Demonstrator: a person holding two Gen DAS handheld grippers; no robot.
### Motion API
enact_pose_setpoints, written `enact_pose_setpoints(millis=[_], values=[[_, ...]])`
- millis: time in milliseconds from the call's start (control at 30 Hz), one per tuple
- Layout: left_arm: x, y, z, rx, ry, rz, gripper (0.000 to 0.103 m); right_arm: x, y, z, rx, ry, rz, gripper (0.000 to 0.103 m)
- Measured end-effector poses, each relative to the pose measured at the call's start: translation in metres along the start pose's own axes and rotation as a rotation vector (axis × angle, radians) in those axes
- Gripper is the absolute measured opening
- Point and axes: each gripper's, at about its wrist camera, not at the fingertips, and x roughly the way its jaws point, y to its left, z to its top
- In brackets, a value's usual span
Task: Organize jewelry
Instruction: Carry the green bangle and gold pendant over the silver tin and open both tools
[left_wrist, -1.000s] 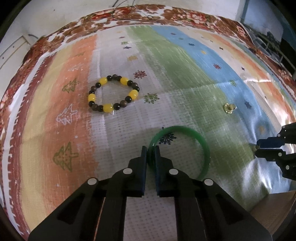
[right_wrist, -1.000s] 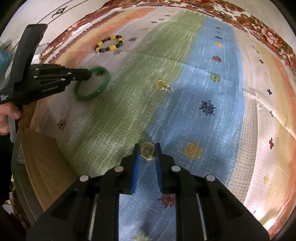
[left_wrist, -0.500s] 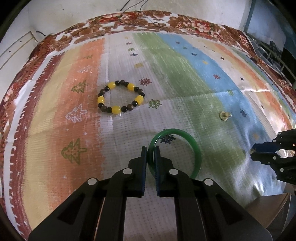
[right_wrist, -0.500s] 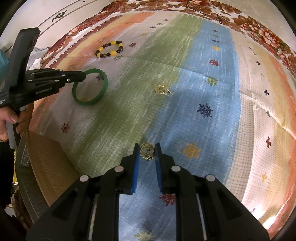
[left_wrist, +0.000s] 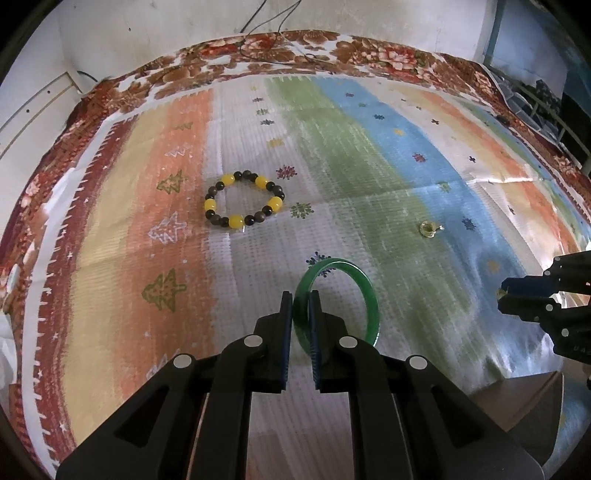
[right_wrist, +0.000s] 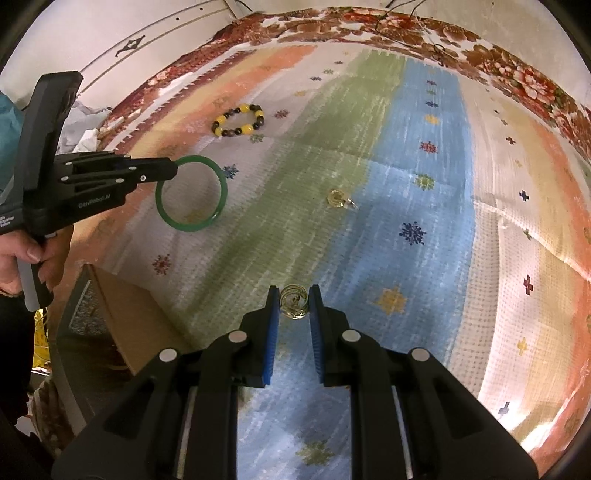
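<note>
My left gripper (left_wrist: 300, 301) is shut on a green bangle (left_wrist: 371, 299) and holds it above the striped cloth; the bangle also shows in the right wrist view (right_wrist: 221, 192). My right gripper (right_wrist: 293, 295) is shut on a small gold spiral earring (right_wrist: 293, 302), lifted off the cloth. A second gold earring (right_wrist: 338, 198) lies on the green-blue stripe, also in the left wrist view (left_wrist: 428, 229). A yellow and dark beaded bracelet (left_wrist: 243, 199) lies on the cloth farther away, and shows in the right wrist view (right_wrist: 238, 120).
The striped cloth (left_wrist: 369, 147) with a floral border covers the table. A brown cardboard box (right_wrist: 125, 314) sits off the near edge, below the left gripper. The right gripper (left_wrist: 506, 295) shows at the right of the left wrist view. A wall stands behind.
Both grippers have lifted up and back with their pieces. The bangle has tilted up off the cloth, and the cloth looks farther away in both views.
</note>
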Motion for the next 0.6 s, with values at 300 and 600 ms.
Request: enact_pose_setpoints(millis=[300,600], values=[[-0.024,-0.003,0.001,0.010,-0.028,0.025,0.008,-0.018,0.008,0.002,-0.008,-0.038,0.004,0.018],[-0.043,-0.008,0.001,0.009,-0.050,0.027,0.009,-0.044,0.017,0.006,-0.008,-0.098,-0.001,0.017]])
